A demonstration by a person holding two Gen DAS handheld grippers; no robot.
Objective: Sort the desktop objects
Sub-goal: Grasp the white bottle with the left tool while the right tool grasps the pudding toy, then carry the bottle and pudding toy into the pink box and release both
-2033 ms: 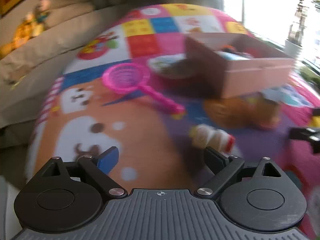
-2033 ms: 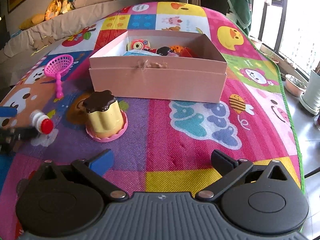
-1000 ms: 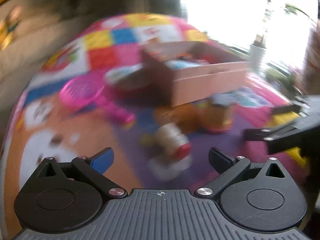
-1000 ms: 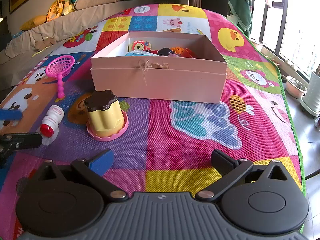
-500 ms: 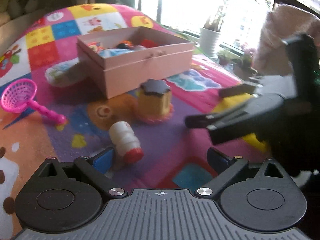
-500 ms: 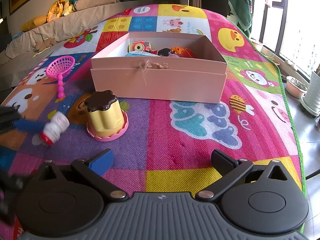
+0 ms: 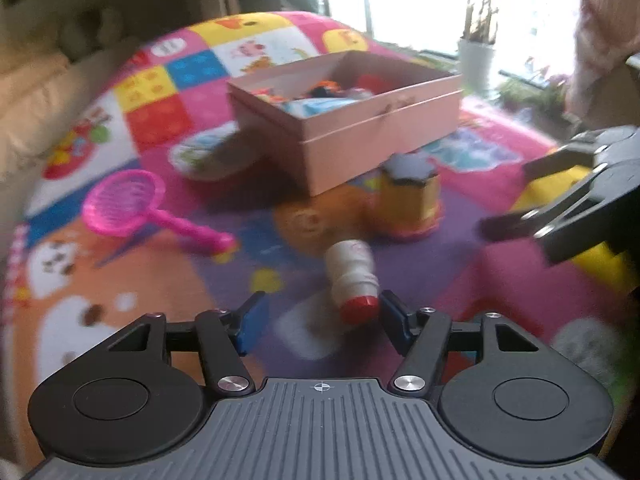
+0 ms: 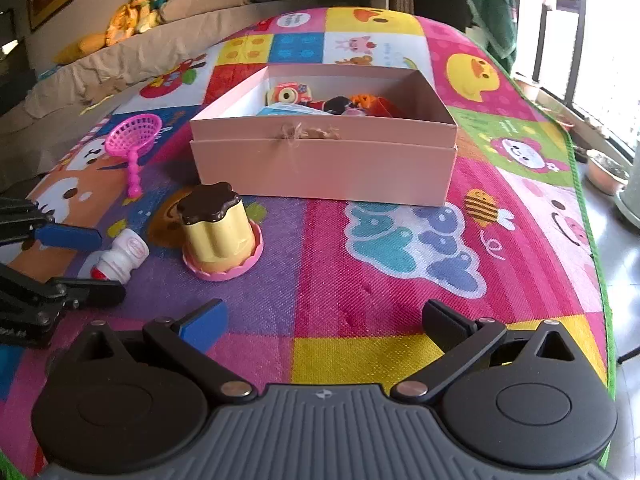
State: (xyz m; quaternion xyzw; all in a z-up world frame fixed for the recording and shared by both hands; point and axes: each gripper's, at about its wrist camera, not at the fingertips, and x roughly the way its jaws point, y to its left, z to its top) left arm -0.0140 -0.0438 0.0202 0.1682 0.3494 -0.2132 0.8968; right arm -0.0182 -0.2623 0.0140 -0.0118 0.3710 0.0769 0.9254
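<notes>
Bright patchwork play mat [image 8: 360, 280] covers the floor in front of you, with a beige sofa edge behind it and window light on the right. Your left gripper [image 7: 320, 316] points down at a small white bottle [image 7: 352, 276] lying on its side on the purple patch. Its jaws have just been closing, and the bottle lies between them: the red cap sits just beside the right finger, while a clear gap remains on the blue-padded left side, so nothing is gripped yet. From your right wrist view the same bottle [image 8: 120, 258] lies between the two left fingers [image 8: 68, 237], near the yellow pudding toy [image 8: 220, 232] on its pink base.

The bottle is squat, white-bodied, narrowed near the neck, with a faint red mark on its base end.

Your right gripper [image 8: 324, 320] hangs wide open over the mat, holding nothing. Beyond the pudding toy stands the pink cardboard box [image 8: 324, 168], already holding several small toys; a pink scoop net [image 8: 134, 140] lies to its left.

Your left wrist view is motion-blurred, so whether the right pad actually touches the cap cannot be told. Much of the box's contents is hidden by its front wall.
</notes>
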